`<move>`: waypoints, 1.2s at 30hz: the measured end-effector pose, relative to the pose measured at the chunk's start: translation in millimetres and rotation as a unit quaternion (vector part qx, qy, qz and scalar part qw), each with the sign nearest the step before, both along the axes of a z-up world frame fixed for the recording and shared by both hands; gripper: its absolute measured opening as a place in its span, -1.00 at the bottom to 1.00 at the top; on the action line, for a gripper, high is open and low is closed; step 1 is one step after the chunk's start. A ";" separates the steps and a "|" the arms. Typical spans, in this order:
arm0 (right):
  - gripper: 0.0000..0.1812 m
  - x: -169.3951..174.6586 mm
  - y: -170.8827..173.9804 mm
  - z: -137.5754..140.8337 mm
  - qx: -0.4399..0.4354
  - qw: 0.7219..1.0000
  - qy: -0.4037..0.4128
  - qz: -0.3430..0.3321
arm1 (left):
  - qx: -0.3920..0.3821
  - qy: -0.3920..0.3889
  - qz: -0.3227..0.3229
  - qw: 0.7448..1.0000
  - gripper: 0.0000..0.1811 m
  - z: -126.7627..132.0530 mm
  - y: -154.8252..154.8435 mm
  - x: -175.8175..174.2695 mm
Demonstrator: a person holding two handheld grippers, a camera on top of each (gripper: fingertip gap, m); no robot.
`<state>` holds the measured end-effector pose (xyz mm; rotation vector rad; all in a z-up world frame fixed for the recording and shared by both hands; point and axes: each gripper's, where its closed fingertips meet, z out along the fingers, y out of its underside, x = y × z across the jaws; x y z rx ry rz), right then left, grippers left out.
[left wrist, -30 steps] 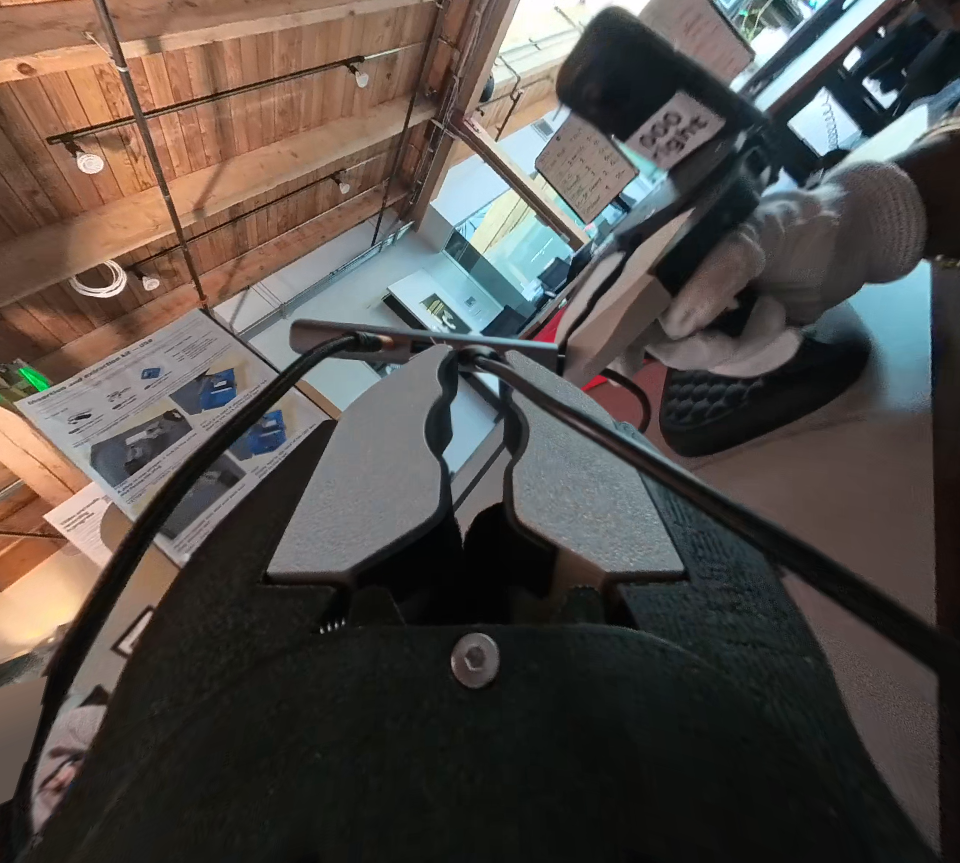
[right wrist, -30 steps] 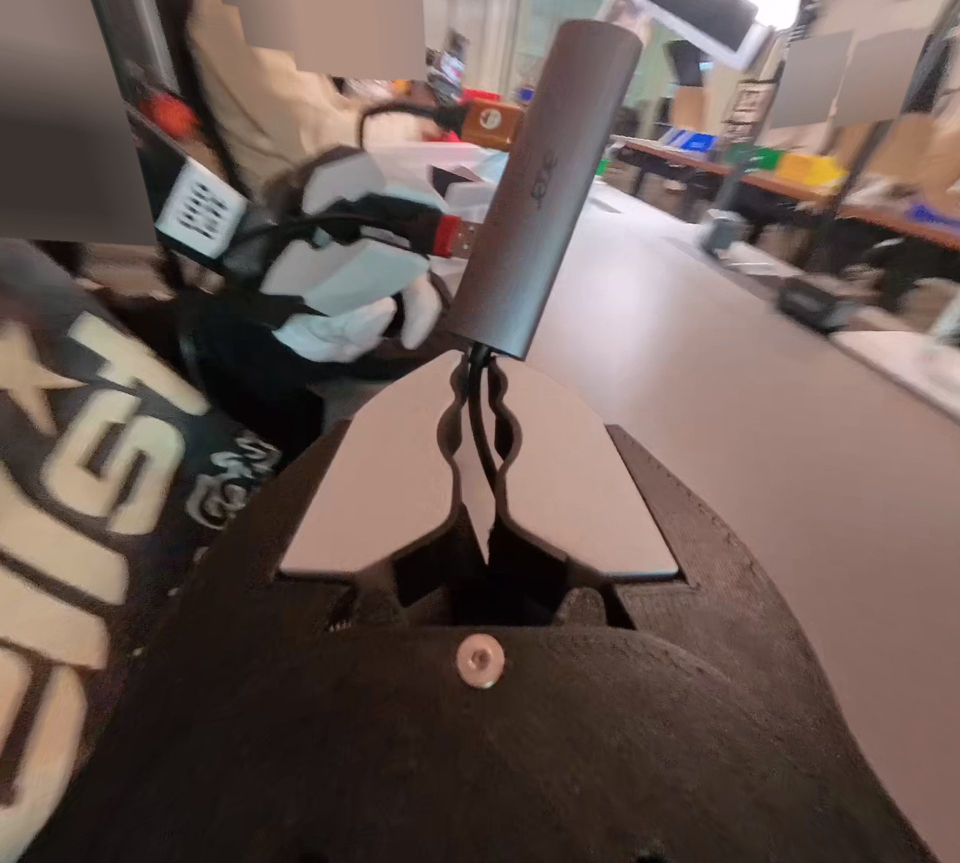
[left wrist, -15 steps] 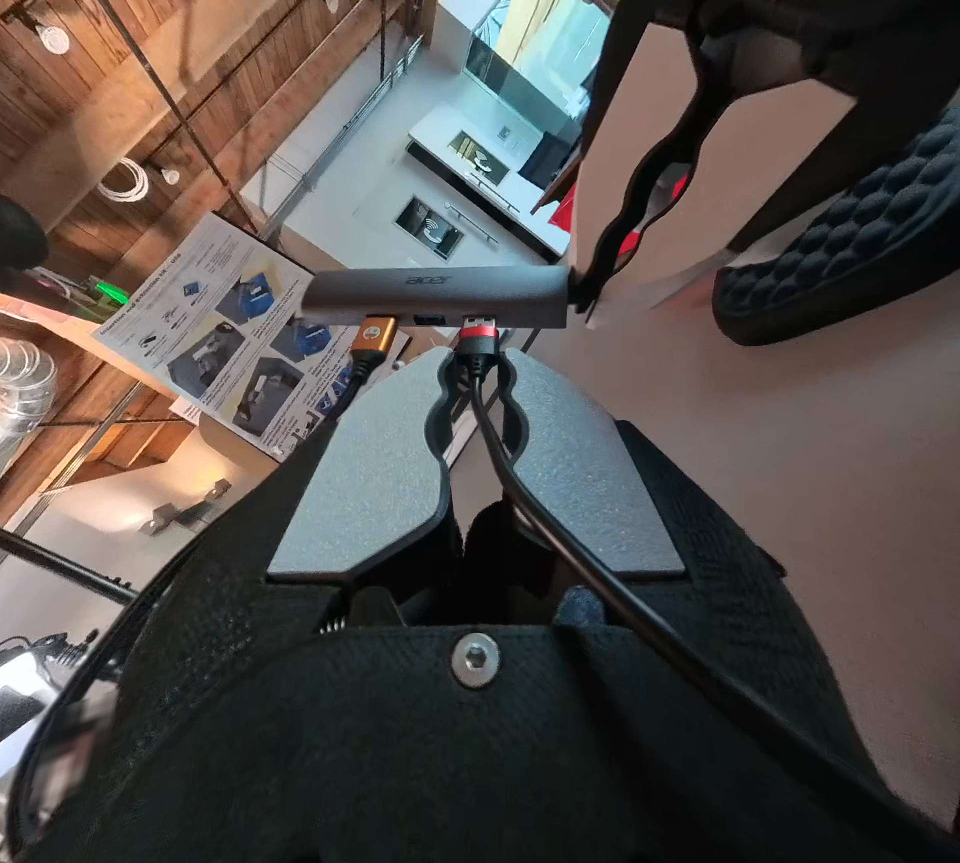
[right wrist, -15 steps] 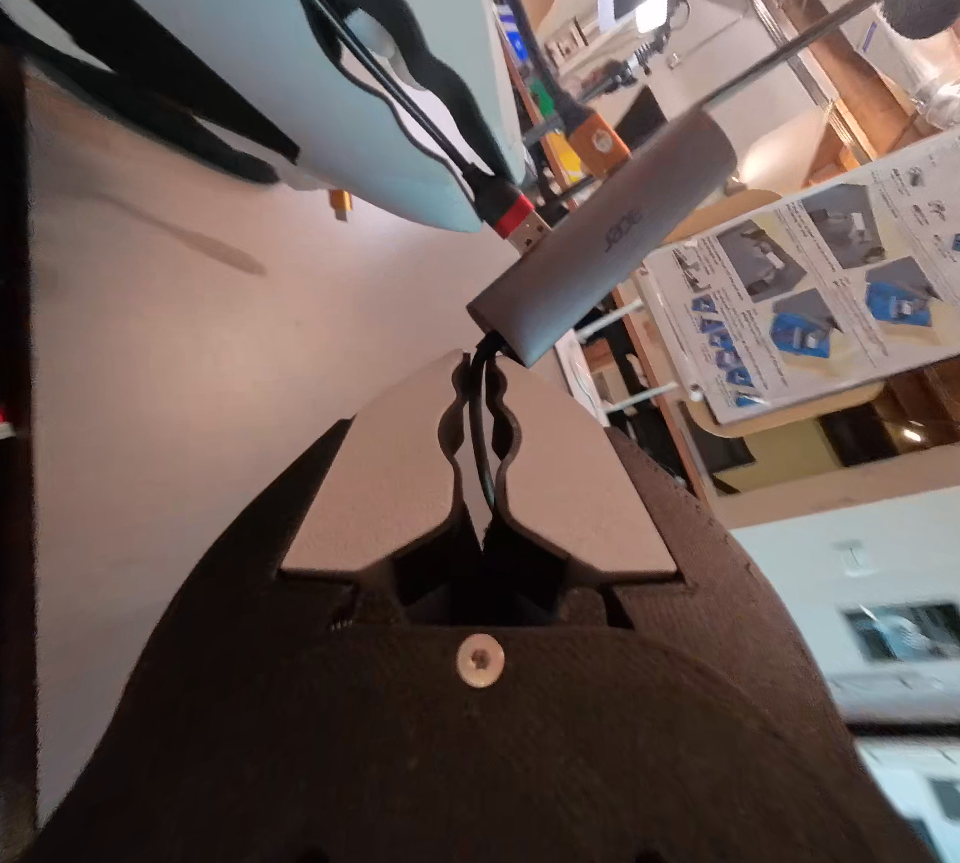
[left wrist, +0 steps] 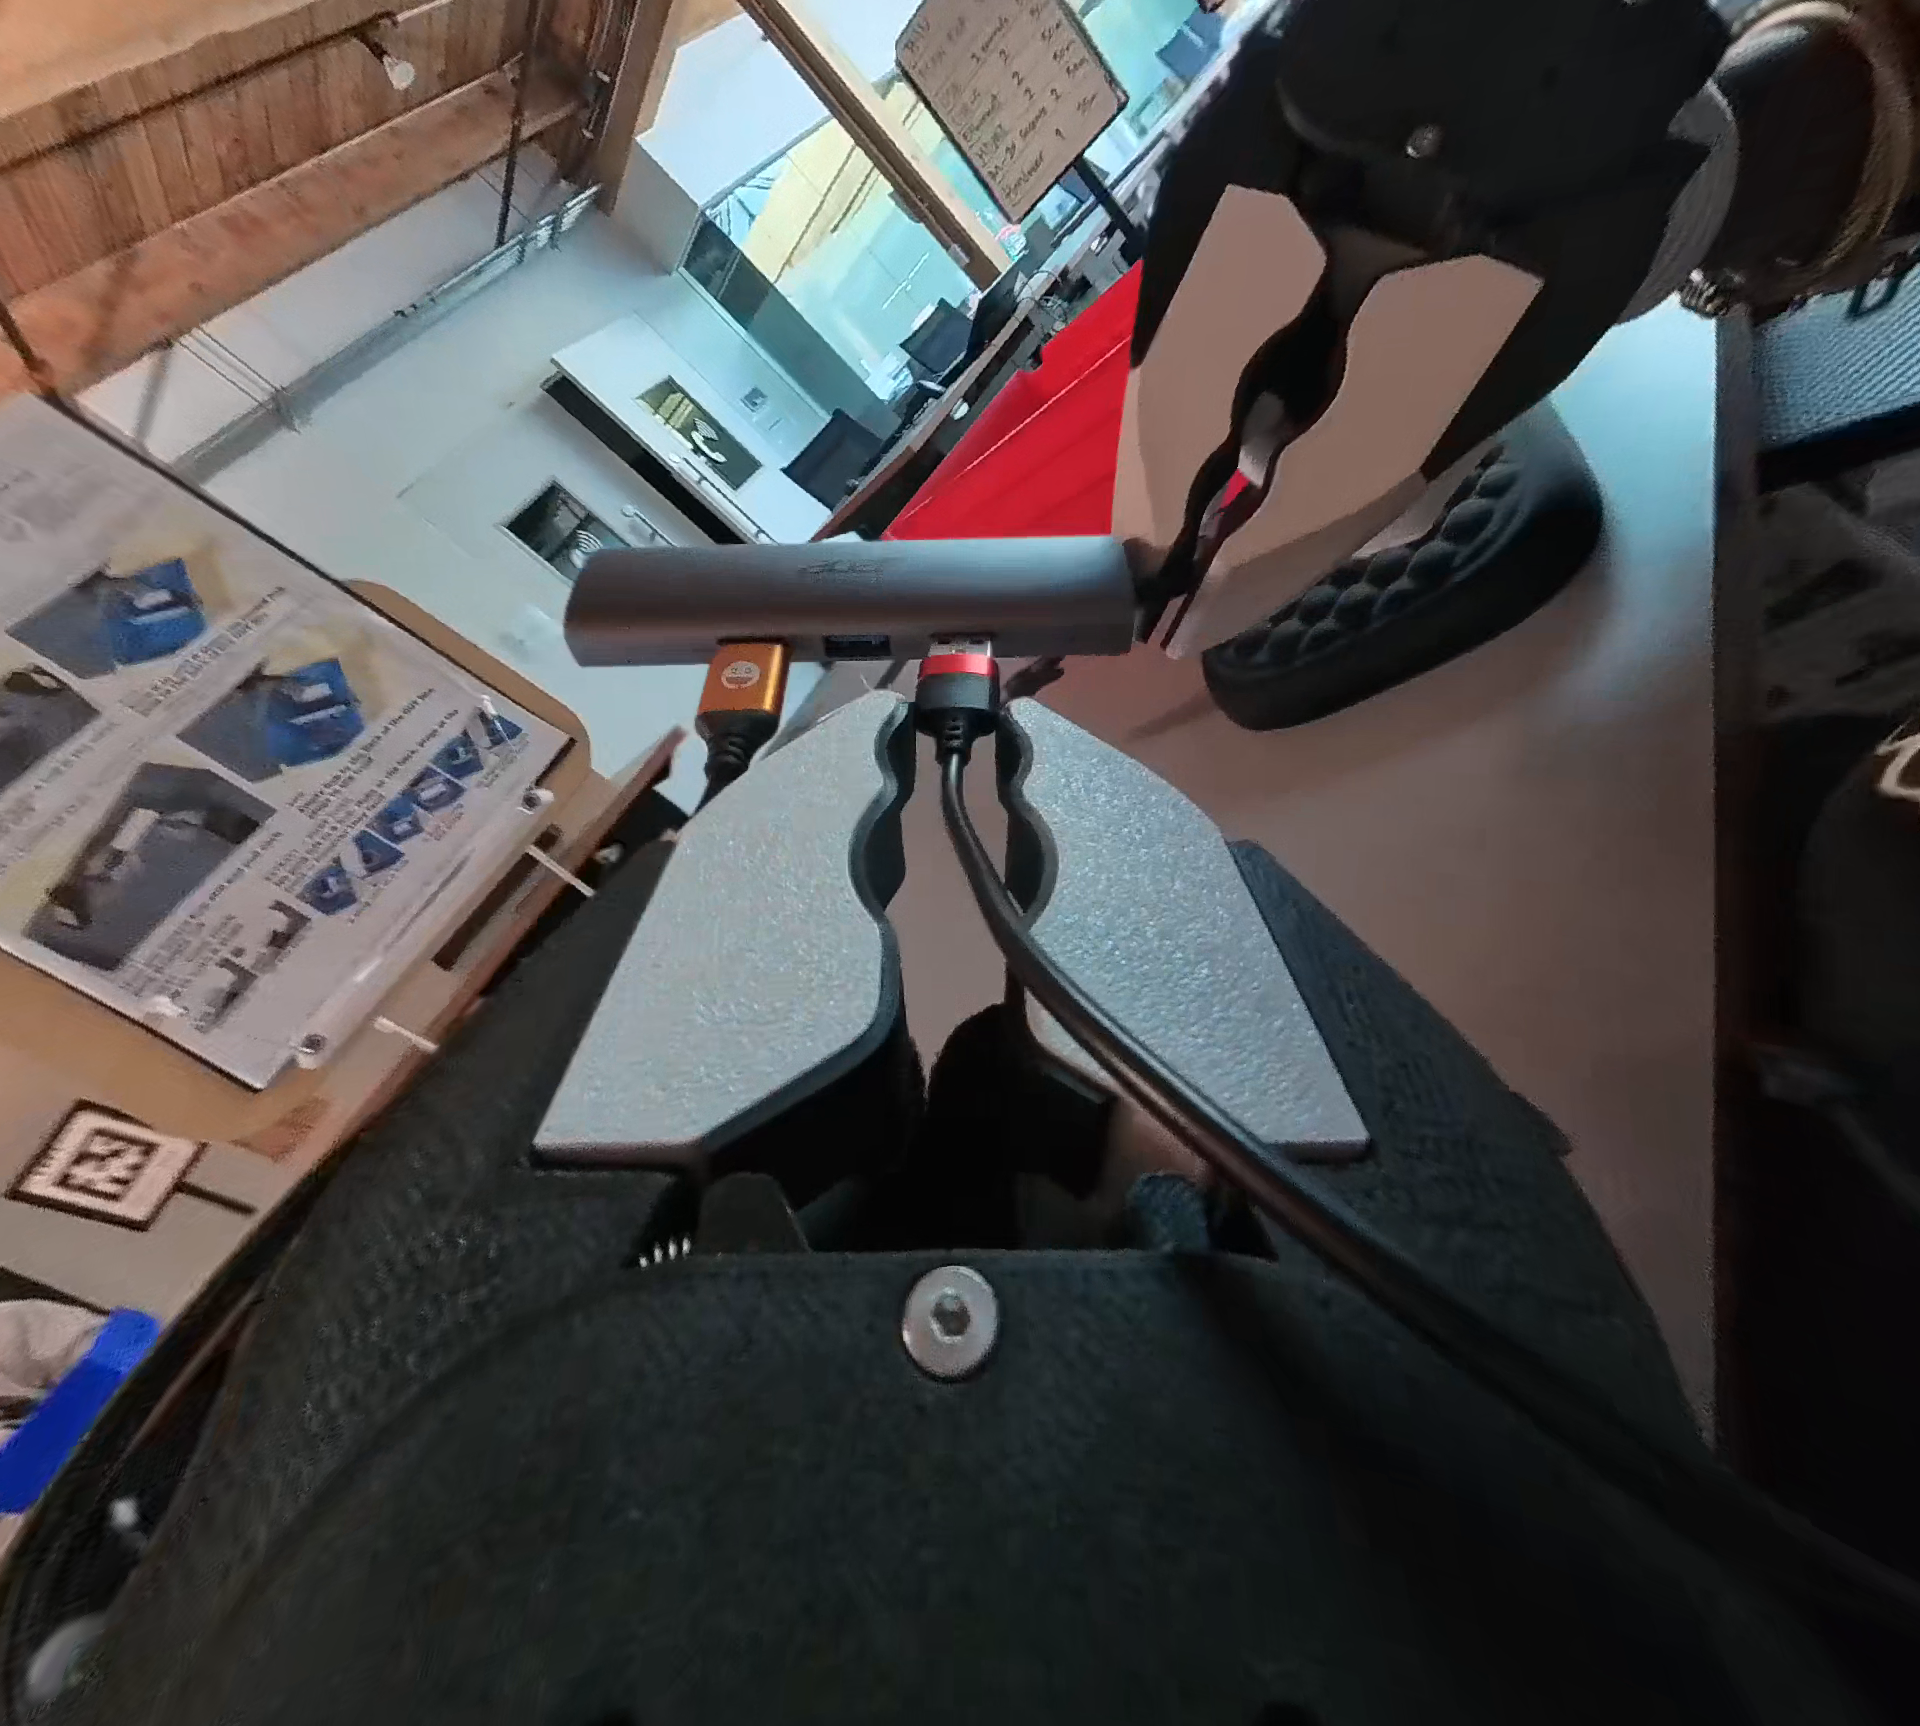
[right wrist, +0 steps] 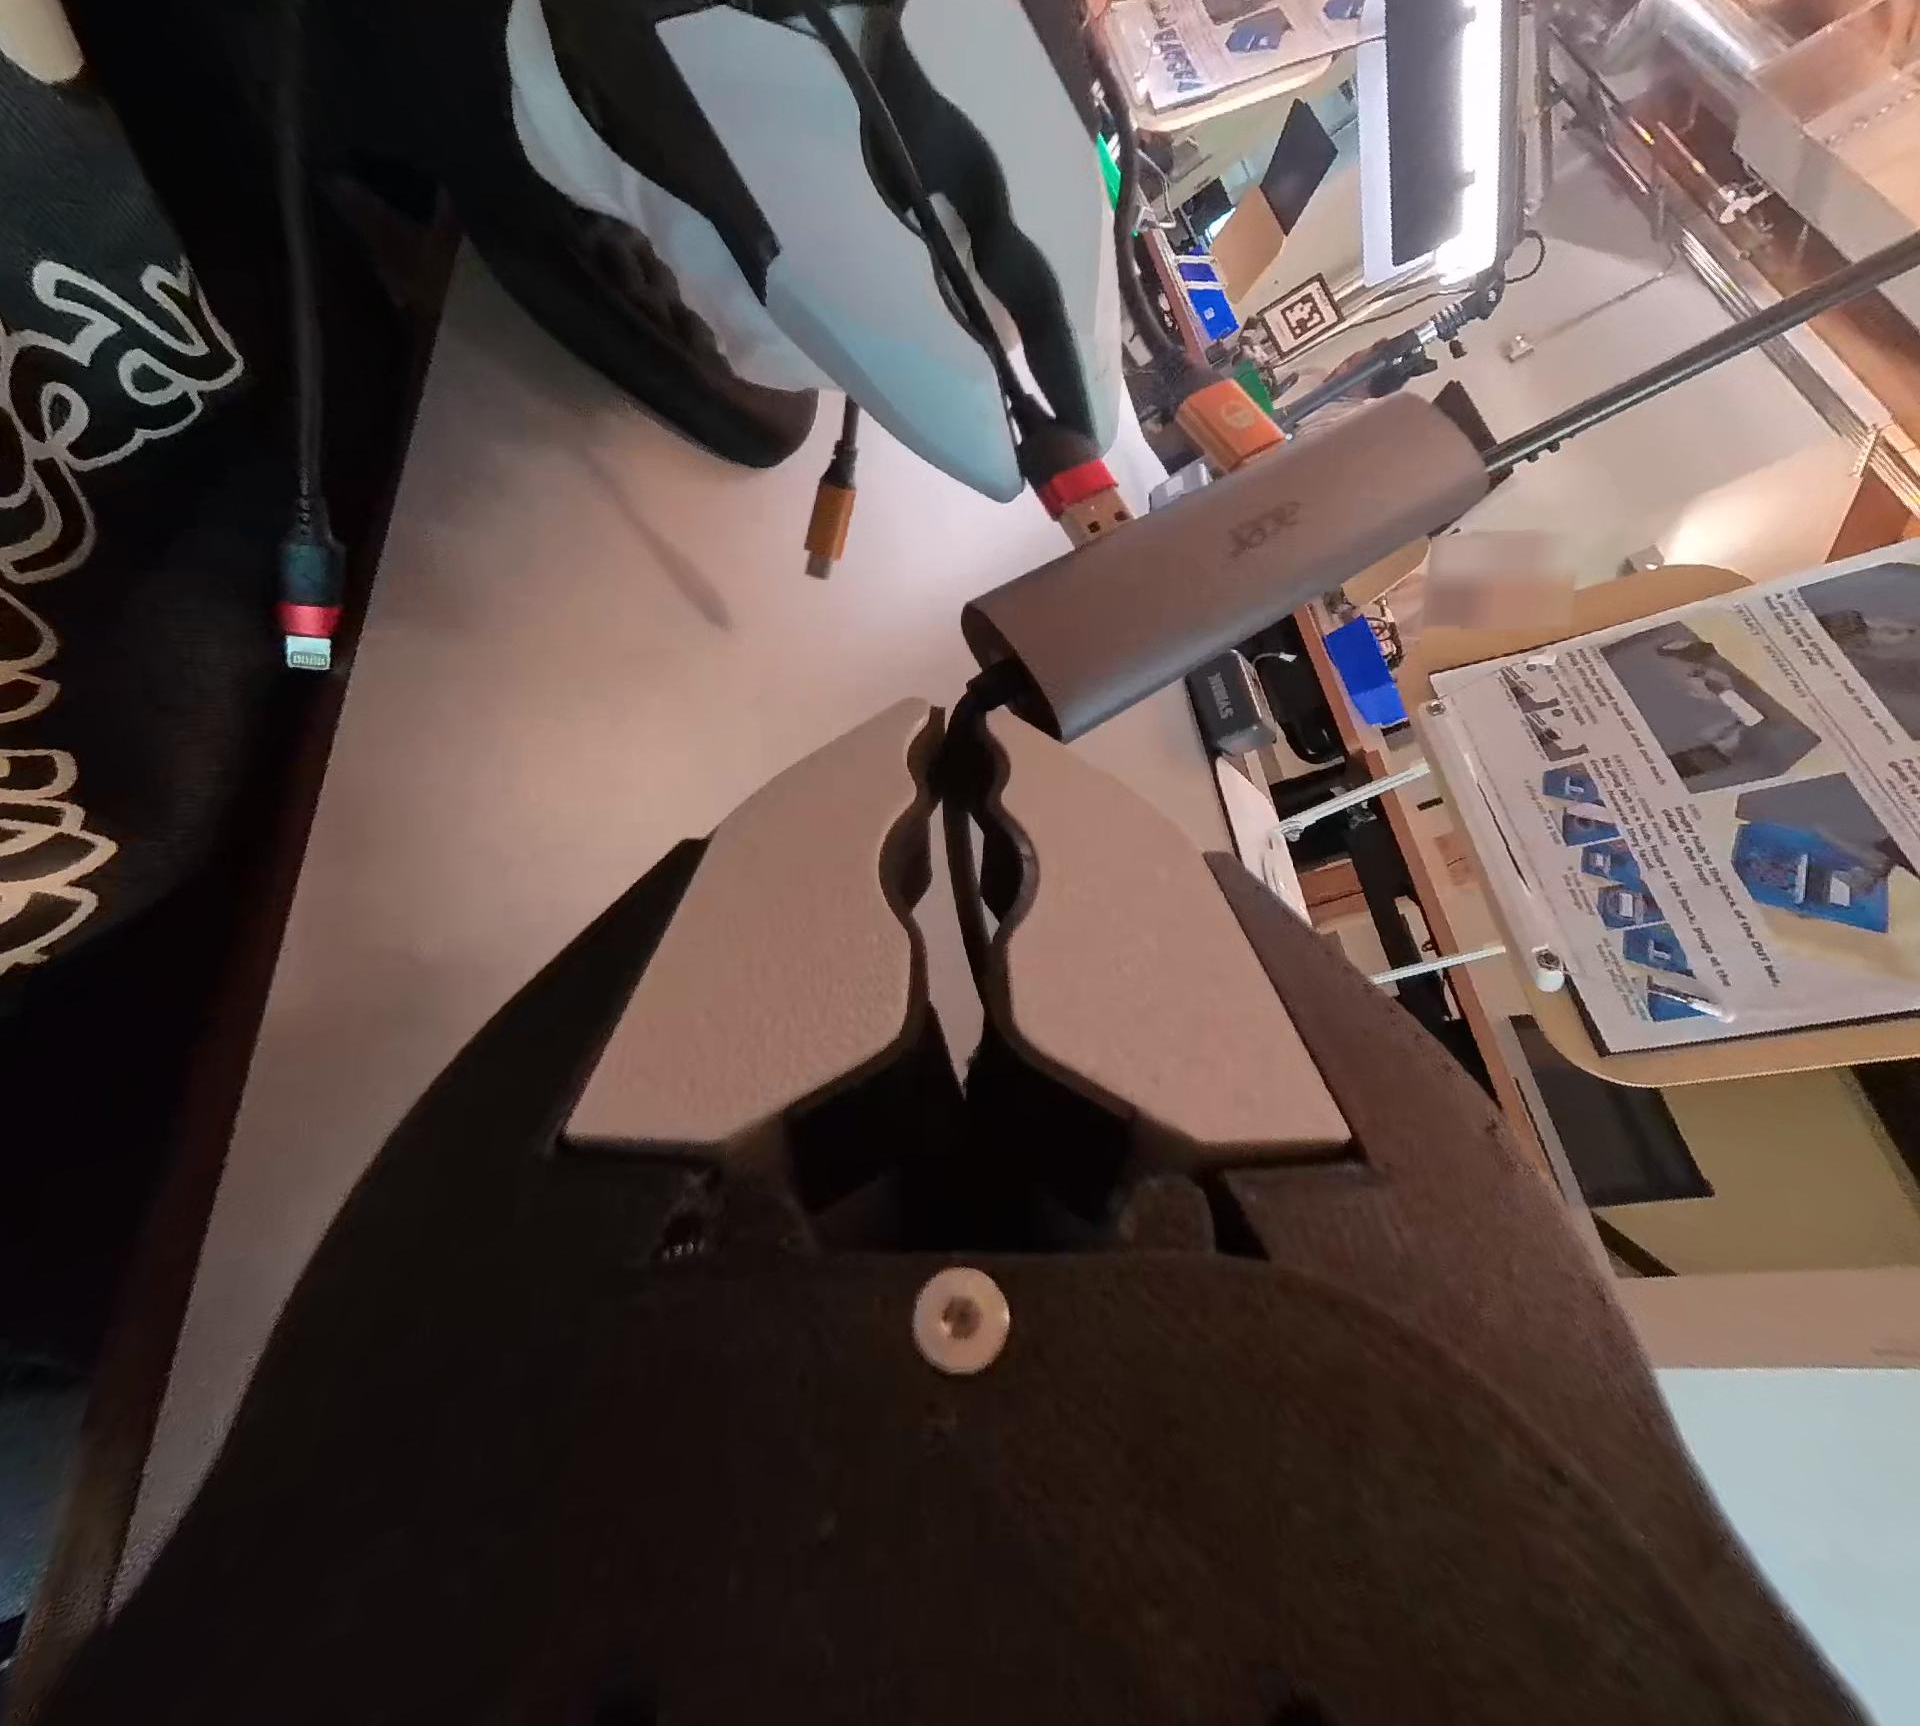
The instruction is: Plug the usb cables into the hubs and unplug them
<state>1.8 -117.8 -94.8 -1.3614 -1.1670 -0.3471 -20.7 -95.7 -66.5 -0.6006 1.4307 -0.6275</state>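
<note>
Fingers of my left gripper [left wrist: 951,726] pinched on the black cable just behind the red USB plug [left wrist: 958,677], jaws nearly together with only the cord between them. That plug's metal tip sits partly inside a port on the grey hub [left wrist: 847,598], some bare metal showing between the red collar and the hub body. Hub lies crosswise just past my left fingertips, held in the air. To the left of my left fingertips an orange USB plug [left wrist: 740,677] sits in another port, its black cord dropping down beside my left finger; one blue port [left wrist: 858,643] free between the two plugs. My right gripper [right wrist: 961,726] clamped on the hub's own short black lead [right wrist: 971,845], right at the hub's end, hub [right wrist: 1226,580] angling up and away to the right of those fingertips. From the right wrist view, my left gripper [right wrist: 1049,440] comes in from above-left, red plug [right wrist: 1075,492] at the hub's side, orange plug [right wrist: 1226,419] further along it. Loose ends hang left of my right fingers: a red-collared connector [right wrist: 307,596] and an orange connector [right wrist: 828,518], over the pale tabletop [right wrist: 540,741]. Instruction sheet [right wrist: 1704,793] right of my right fingers.
</note>
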 end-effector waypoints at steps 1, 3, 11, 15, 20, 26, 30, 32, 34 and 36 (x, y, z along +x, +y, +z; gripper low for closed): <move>-0.97 -0.3 -0.7 -0.5 0.000 1.000 -0.001 0.002 | 0.011 0.003 0.001 1.000 -0.85 -0.2 -0.9 -0.3; -0.97 -2.9 -4.3 -0.5 0.000 1.000 0.002 0.019 | -0.008 0.019 -0.022 1.000 -0.85 -2.6 -1.9 -1.9; -0.97 -8.1 -8.3 0.5 -0.002 0.999 0.011 0.040 | -0.083 0.017 -0.048 0.995 -0.85 -4.3 -1.2 -0.9; -0.97 -11.2 -12.5 1.5 0.009 0.999 -0.010 0.048 | -0.121 0.034 -0.084 0.988 -0.85 -7.6 -3.2 -3.0; -0.97 -16.5 -16.4 7.2 0.007 0.998 0.019 0.068 | -0.179 0.023 -0.133 0.975 -0.85 -0.5 -7.7 -8.1; -0.97 -18.5 -17.7 6.8 -0.006 0.996 0.041 0.080 | -0.162 0.025 -0.121 0.979 -0.85 -2.6 -7.3 -6.8; -0.96 -19.4 -16.6 6.8 -0.008 0.995 0.054 0.083 | -0.169 0.020 -0.120 0.978 -0.85 -1.1 -6.0 -7.0; -0.96 -17.6 -15.0 6.1 -0.008 0.996 0.049 0.076 | -0.164 0.020 -0.113 0.980 -0.85 -2.3 -5.0 -5.7; -0.96 -15.7 -14.0 4.7 -0.009 0.996 0.050 0.074 | -0.162 0.022 -0.112 0.980 -0.84 -3.1 -5.1 -5.2; -0.96 -16.0 -12.9 4.9 -0.008 0.995 0.059 0.075 | -0.164 0.016 -0.115 0.980 -0.84 -1.4 -5.2 -6.0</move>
